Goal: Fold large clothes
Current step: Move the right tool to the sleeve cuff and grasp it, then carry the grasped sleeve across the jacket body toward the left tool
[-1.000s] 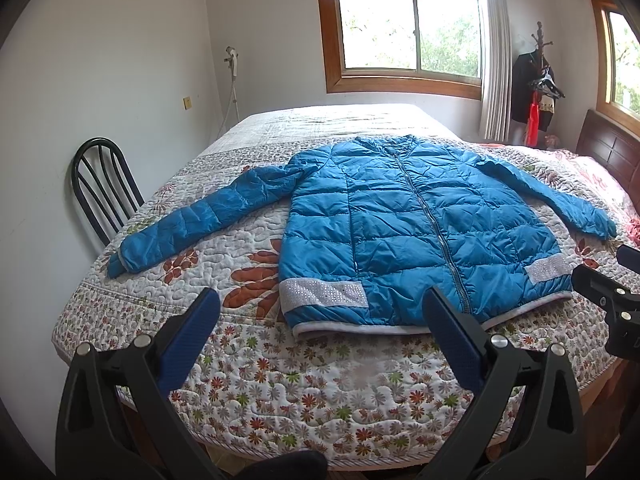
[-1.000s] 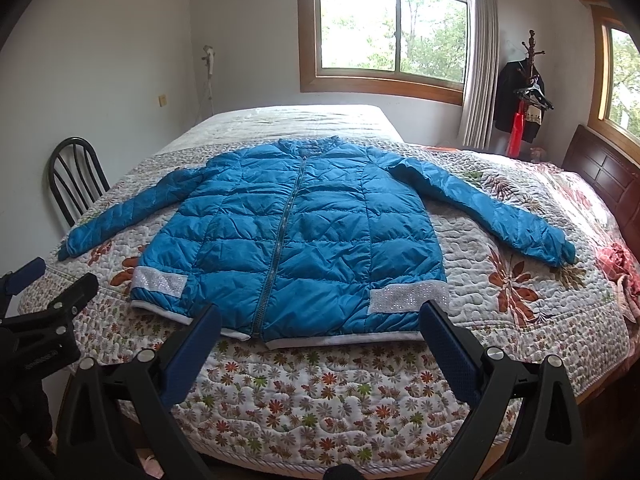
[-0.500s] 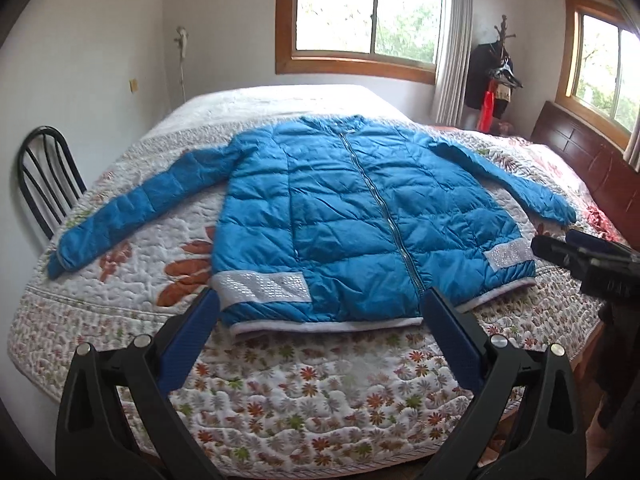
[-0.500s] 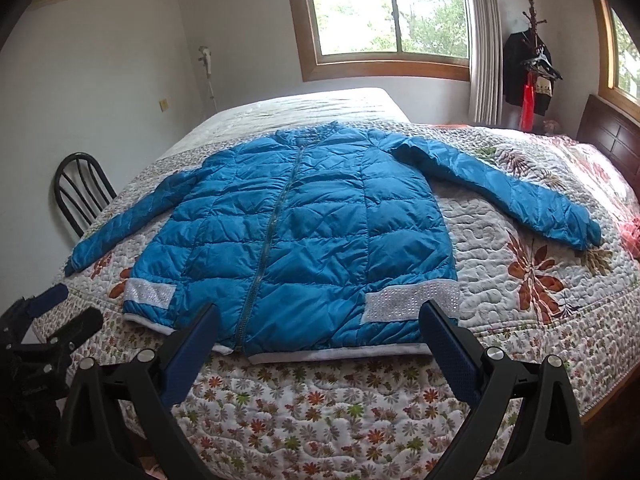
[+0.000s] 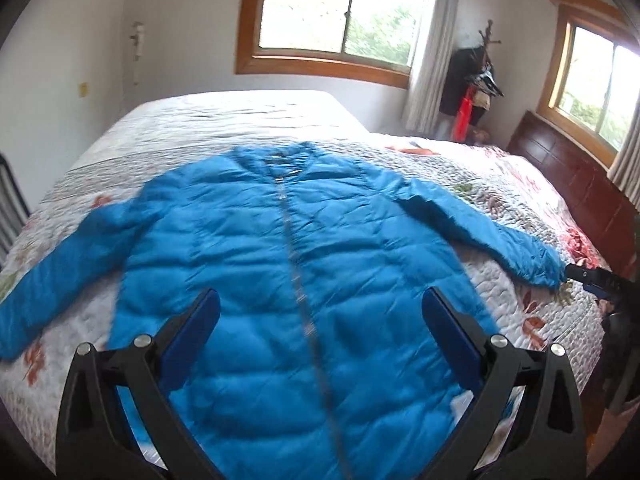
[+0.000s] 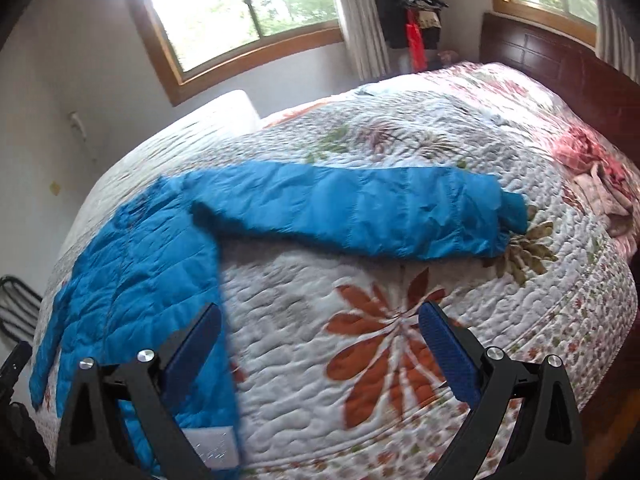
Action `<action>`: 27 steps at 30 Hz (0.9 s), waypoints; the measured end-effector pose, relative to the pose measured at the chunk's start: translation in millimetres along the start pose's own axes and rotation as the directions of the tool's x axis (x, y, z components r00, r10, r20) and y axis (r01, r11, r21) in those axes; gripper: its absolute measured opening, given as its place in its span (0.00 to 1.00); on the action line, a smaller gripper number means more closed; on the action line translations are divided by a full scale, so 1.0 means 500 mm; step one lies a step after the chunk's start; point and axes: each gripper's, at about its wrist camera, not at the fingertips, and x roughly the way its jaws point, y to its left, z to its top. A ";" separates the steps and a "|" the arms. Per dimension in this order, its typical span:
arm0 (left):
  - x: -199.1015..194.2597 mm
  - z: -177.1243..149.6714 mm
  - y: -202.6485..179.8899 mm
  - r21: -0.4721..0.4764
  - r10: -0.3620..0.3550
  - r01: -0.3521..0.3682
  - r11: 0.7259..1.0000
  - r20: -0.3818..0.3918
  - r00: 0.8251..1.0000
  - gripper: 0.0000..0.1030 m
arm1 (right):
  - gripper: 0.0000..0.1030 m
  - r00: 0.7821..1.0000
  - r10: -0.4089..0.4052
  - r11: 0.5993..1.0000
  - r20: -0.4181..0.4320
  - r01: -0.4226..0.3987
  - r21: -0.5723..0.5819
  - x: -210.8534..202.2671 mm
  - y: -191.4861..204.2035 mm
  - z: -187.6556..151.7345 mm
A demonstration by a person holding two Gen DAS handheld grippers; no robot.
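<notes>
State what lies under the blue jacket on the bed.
The jacket lies flat on a flowered quilt, which shows all around it. Whatever sits directly beneath its body is covered.

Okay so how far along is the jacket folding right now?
Barely started. Done: the blue jacket lies flat, zipped, on the quilted bed, both sleeves spread out. In hand: nothing; the left gripper hangs open over the body, the right gripper open near the right sleeve. Left: every fold.
</notes>
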 end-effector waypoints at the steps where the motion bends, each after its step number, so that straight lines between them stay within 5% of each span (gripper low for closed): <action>1: 0.030 0.025 -0.021 -0.003 -0.029 0.029 1.000 -0.011 1.000 0.97 | 0.96 0.999 -0.033 0.999 -0.025 0.034 0.038 0.025 -0.038 0.026; 7: 0.222 0.122 -0.141 0.018 -0.086 0.088 0.996 -0.085 0.993 0.97 | 0.96 0.981 -0.121 0.975 -0.150 0.146 0.170 0.141 -0.196 0.108; 13: 0.417 0.152 -0.220 0.056 -0.079 0.095 0.994 -0.240 0.968 0.96 | 0.93 0.962 -0.088 0.955 -0.259 0.156 0.253 0.236 -0.279 0.124; 21: 0.550 0.130 -0.185 -0.020 -0.099 0.098 0.995 -0.351 0.931 0.96 | 0.83 0.944 -0.113 0.948 -0.311 0.196 0.252 0.303 -0.289 0.116; 24: 0.564 0.127 -0.166 -0.033 -0.107 0.102 0.994 -0.346 0.932 0.96 | 0.70 0.943 -0.157 0.950 -0.292 0.225 0.217 0.311 -0.280 0.122; 27: 0.572 0.125 -0.158 -0.037 -0.120 0.114 0.993 -0.339 0.933 0.96 | 0.43 0.953 -0.145 0.955 -0.267 0.205 0.213 0.310 -0.265 0.129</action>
